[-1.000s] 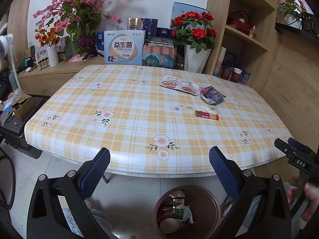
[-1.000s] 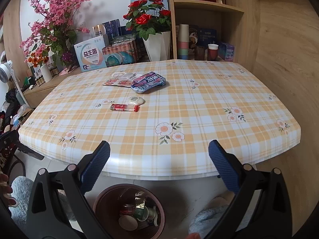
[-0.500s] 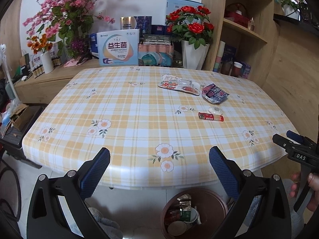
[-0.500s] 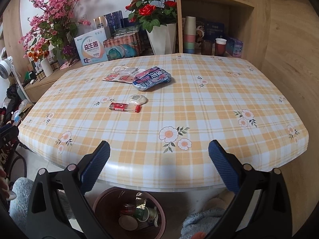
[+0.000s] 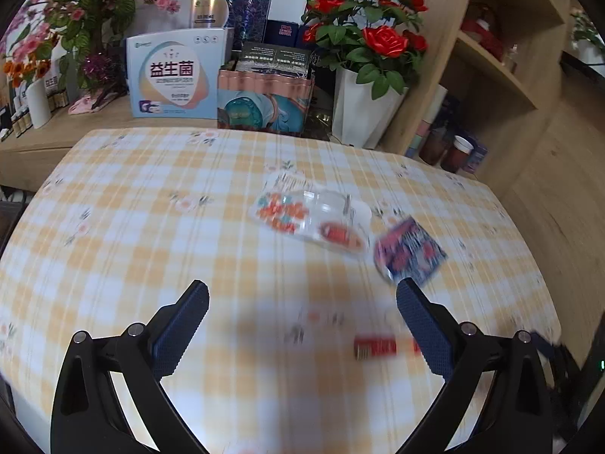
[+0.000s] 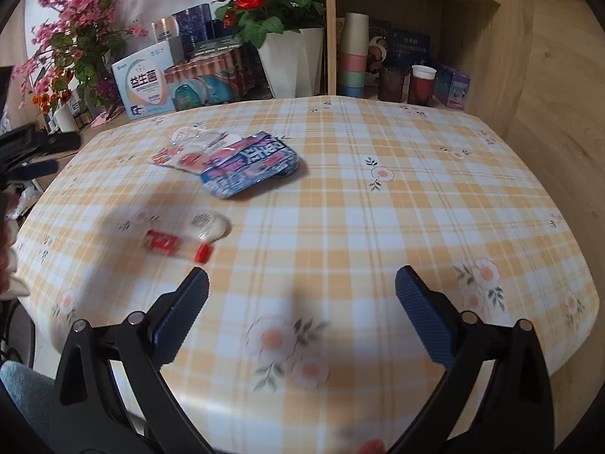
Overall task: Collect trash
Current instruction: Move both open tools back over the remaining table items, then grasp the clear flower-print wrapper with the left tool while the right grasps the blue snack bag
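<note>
Left wrist: left gripper (image 5: pixel 302 308) wide, empty.

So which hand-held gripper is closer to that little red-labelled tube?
Left: the tube lies by its right finger. The right sits back, tube beyond its left finger.

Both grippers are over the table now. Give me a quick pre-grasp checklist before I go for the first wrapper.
1. Left gripper open, empty: ok.
2. Right gripper open, empty: ok.
3. Small red-and-clear wrapper lies free on the plaid tablecloth, beside the crumpled clear wrapper: ok.
4. Blue-and-pink snack bag overlaps the clear red-printed package; separate grasp: cannot tell.
5. Images sharp enough to aim: not ok, motion blur.
6. Trash bin in view: not ok.
</note>
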Motion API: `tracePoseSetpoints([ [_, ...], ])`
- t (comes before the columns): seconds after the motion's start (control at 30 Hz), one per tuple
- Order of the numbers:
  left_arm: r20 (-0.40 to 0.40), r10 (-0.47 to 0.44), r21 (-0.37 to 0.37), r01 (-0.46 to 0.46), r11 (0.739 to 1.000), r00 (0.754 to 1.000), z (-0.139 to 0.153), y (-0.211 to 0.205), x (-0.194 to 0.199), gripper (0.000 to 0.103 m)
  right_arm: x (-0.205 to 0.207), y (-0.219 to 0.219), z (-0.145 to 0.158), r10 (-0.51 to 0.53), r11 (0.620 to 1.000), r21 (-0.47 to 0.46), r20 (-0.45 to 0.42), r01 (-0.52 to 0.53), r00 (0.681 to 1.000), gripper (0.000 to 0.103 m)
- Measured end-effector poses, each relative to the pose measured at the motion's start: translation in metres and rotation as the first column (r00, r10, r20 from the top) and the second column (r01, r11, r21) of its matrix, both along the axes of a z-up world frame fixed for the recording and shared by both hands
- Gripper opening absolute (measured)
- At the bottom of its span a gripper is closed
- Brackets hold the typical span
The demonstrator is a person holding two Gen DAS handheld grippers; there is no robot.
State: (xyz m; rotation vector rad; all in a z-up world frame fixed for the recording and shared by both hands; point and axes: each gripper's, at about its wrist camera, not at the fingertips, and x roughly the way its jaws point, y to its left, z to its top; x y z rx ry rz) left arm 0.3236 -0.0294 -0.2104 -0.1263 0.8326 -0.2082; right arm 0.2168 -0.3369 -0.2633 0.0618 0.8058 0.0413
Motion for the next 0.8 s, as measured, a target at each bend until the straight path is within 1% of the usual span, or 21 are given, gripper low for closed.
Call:
tracePoseSetpoints([
  [0.07, -0.027, 0.019, 0.007, -0.018, 1.0, 0.999, -0.01, -0.014, 0.042, 0.097, 0.02, -0.01, -0.003, -0.003, 1.0, 0.005, -0.004, 0.003, 1.0, 0.097],
  [0.1, -0.036, 0.034, 0.0, -0.034, 0.999, 0.999, -0.014, -0.017, 0.056, 0.097, 0.025, -0.013, -0.003, -0.005, 1.0, 0.005, -0.004, 0.005, 1.0, 0.097],
  [0.13, -0.06, 0.072, -0.019, -0.073, 0.997, 0.996, -0.022, -0.022, 0.076, 0.097, 0.033, -0.018, -0.004, -0.008, 1.0, 0.007, -0.002, 0.008, 1.0, 0.097],
  [0.2, -0.095, 0.141, -0.061, -0.147, 0.987, 0.985, -0.034, -0.026, 0.1, 0.095, 0.044, -0.026, -0.005, -0.013, 1.0, 0.014, -0.001, 0.013, 1.0, 0.097],
  [0.23, -0.117, 0.176, -0.092, -0.188, 0.978, 0.977, -0.041, -0.03, 0.112, 0.089, 0.049, -0.031, -0.006, -0.015, 1.0, 0.018, -0.001, 0.015, 1.0, 0.097],
  [0.27, -0.127, 0.199, -0.104, -0.213, 0.972, 0.972, -0.046, -0.033, 0.12, 0.084, 0.053, -0.034, -0.007, -0.018, 1.0, 0.022, -0.001, 0.018, 1.0, 0.097],
  [0.37, -0.139, 0.251, -0.106, -0.267, 0.958, 0.958, -0.058, -0.047, 0.146, 0.083, 0.061, -0.046, -0.009, -0.024, 0.999, 0.04, 0.002, 0.024, 1.0, 0.097],
  [0.5, -0.153, 0.325, -0.069, -0.338, 0.939, 0.933, -0.07, -0.048, 0.171, 0.083, 0.065, -0.06, -0.013, -0.033, 0.997, 0.064, -0.001, 0.033, 0.999, 0.097],
  [0.6, -0.179, 0.348, -0.03, -0.359, 0.933, 0.92, -0.083, -0.047, 0.181, 0.083, 0.068, -0.068, -0.017, -0.045, 0.996, 0.081, -0.012, 0.046, 0.999, 0.097],
  [0.7, -0.218, 0.371, -0.047, -0.39, 0.92, 0.903, -0.098, -0.039, 0.187, 0.083, 0.068, -0.073, -0.019, -0.055, 0.995, 0.084, -0.014, 0.056, 0.998, 0.097],
  [0.73, -0.198, 0.372, -0.042, -0.387, 0.921, 0.907, -0.097, -0.038, 0.186, 0.079, 0.068, -0.074, -0.018, -0.056, 0.995, 0.081, -0.013, 0.057, 0.998, 0.097],
  [0.77, -0.186, 0.365, -0.029, -0.376, 0.926, 0.912, -0.097, -0.037, 0.185, 0.067, 0.068, -0.074, -0.018, -0.055, 0.995, 0.08, -0.012, 0.056, 0.998, 0.097],
  [0.8, -0.186, 0.356, -0.021, -0.365, 0.931, 0.916, -0.097, -0.036, 0.184, 0.063, 0.067, -0.074, -0.016, -0.054, 0.995, 0.08, -0.009, 0.055, 0.998, 0.097],
])
